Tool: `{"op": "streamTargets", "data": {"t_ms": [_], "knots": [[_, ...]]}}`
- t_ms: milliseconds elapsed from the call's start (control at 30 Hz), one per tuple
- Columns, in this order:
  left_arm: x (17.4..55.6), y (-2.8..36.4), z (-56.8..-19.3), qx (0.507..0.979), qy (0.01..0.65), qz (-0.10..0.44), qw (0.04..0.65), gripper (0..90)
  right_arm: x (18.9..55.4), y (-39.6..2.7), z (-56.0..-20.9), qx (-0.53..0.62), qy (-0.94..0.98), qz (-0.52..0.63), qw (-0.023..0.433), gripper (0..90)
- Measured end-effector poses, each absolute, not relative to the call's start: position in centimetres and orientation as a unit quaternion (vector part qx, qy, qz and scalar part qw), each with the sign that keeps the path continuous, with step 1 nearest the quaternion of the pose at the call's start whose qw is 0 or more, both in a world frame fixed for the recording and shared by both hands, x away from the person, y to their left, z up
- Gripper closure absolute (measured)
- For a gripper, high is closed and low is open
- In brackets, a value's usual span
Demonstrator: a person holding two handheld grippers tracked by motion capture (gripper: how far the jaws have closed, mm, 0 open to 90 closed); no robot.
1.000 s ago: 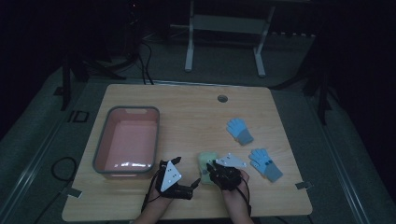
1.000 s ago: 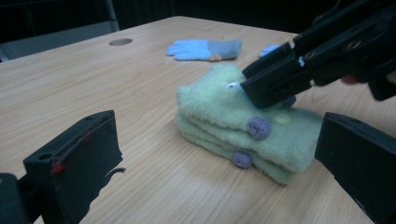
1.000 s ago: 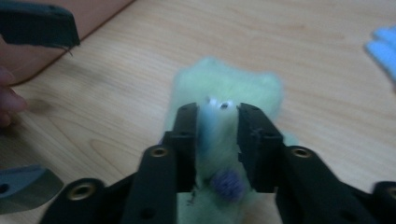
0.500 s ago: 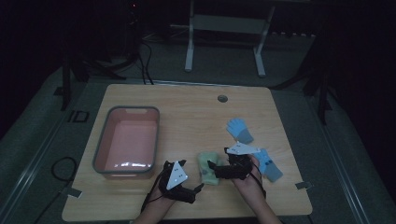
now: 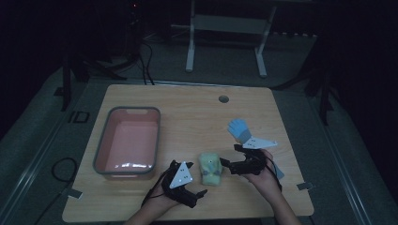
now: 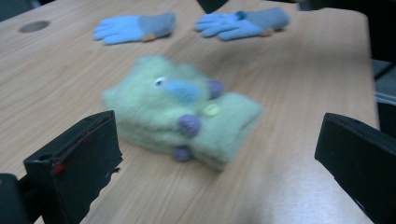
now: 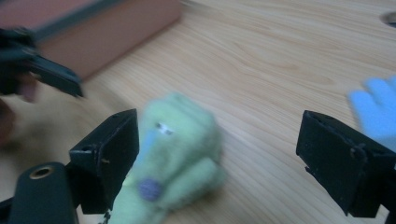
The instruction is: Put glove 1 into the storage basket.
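Right tongs [image 5: 224, 164] spread wide, jaws just opened, nothing pinched; green plush gloves [image 7: 173, 154] lying loose just ahead, off toward one jaw. Left tongs [image 5: 202, 193] spread wide too, nothing held, same folded green pair [image 6: 182, 116] centred ahead between the jaws but short of them. Seen from above, green gloves [image 5: 210, 169] resting flat on the tabletop [image 5: 187, 108] between both tongs, near the front edge.

Beyond, two blue gloves: one [image 6: 135, 28] and another [image 6: 243, 22] lying apart toward the far side, one partly under the right hand in the high view. Pink bin [image 5: 127, 140] standing to the left, beside the left tongs, apparently empty.

Likely risks from here: top glove sliding off the stack if only one layer gets pinched; soft pile slipping from a shallow bite; right tongs sweeping back and nudging the blue glove; a lopsided grab unfolding the pair.
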State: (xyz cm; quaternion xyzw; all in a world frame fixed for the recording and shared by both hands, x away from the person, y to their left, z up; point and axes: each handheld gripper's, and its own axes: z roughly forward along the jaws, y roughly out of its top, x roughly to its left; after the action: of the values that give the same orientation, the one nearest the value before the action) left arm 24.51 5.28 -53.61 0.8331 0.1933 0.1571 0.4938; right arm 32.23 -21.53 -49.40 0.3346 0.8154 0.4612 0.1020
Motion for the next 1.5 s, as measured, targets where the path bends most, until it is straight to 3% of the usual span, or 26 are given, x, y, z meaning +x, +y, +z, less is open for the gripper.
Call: {"op": "streamTargets", "data": {"t_ms": [33, 100, 167, 333, 400, 433, 700, 1233, 1367, 1500], "knots": [[24.5, 5.1, -53.5, 0.836, 0.186, 0.160, 0.491, 8.0, 32.5, -21.3, -49.3, 0.327, 0.819, 0.459, 0.106, 13.9], [24.4, 4.6, -53.4, 0.845, 0.168, 0.157, 0.484, 8.1, 32.8, -20.8, -49.3, 0.317, 0.825, 0.456, 0.102, 17.5], [24.4, 4.1, -53.2, 0.849, 0.151, 0.158, 0.481, 14.5, 33.2, -20.3, -49.3, 0.308, 0.828, 0.457, 0.100, 21.3], [24.7, 2.9, -53.2, 0.864, 0.116, 0.156, 0.465, 17.6, 34.1, -19.0, -49.7, 0.285, 0.840, 0.451, 0.096, 32.6], [24.8, 2.5, -53.4, 0.868, 0.105, 0.158, 0.458, 18.0, 34.1, -18.7, -49.8, 0.281, 0.842, 0.450, 0.098, 33.0], [24.8, 2.3, -53.5, 0.870, 0.097, 0.160, 0.457, 22.2, 34.4, -18.2, -50.1, 0.278, 0.847, 0.445, 0.087, 37.4], [25.7, 1.3, -54.8, 0.893, 0.061, 0.161, 0.416, 35.2, 35.2, -17.4, -51.8, 0.276, 0.857, 0.430, 0.056, 37.6], [27.0, 0.6, -55.9, 0.909, 0.026, 0.188, 0.371, 44.8, 36.5, -17.7, -55.3, 0.313, 0.860, 0.402, -0.017, 34.8], [27.0, 0.7, -56.1, 0.906, 0.028, 0.196, 0.373, 49.3, 36.6, -17.8, -55.6, 0.312, 0.857, 0.410, -0.036, 41.9], [27.4, 0.8, -55.9, 0.906, 0.043, 0.195, 0.373, 63.7, 36.5, -17.7, -55.7, 0.305, 0.859, 0.408, -0.043, 55.9]]}}
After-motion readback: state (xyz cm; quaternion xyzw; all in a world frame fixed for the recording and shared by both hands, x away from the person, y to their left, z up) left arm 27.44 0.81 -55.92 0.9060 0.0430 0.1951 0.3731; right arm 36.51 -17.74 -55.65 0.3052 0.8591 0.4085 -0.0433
